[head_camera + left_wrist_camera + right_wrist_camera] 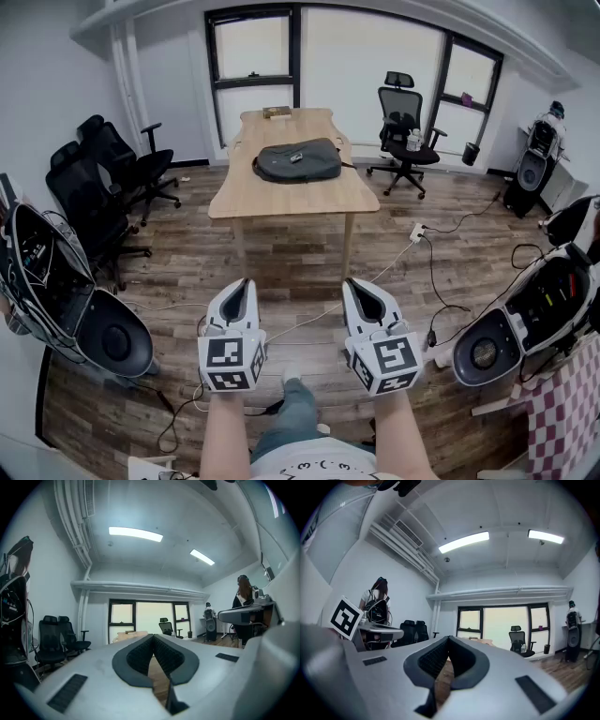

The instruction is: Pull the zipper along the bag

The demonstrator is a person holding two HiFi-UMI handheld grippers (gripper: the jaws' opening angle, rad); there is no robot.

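Note:
A dark grey bag (296,161) lies on a light wooden table (234,199) across the room, far ahead of me. Something small and pale rests on top of the bag. My left gripper (245,284) and right gripper (353,284) are held level side by side over the wooden floor, well short of the table. Both are shut with nothing between the jaws. In the left gripper view the left gripper (153,637) shows its ribbed pads pressed together, with the table (127,635) small in the distance. The right gripper (448,640) looks the same in its own view.
Black office chairs (105,167) stand at the left, and another chair (403,120) is behind the table by the window. White machines sit at the left (89,319) and right (525,314). Cables and a power strip (417,232) lie on the floor. A person (243,592) stands off to the side.

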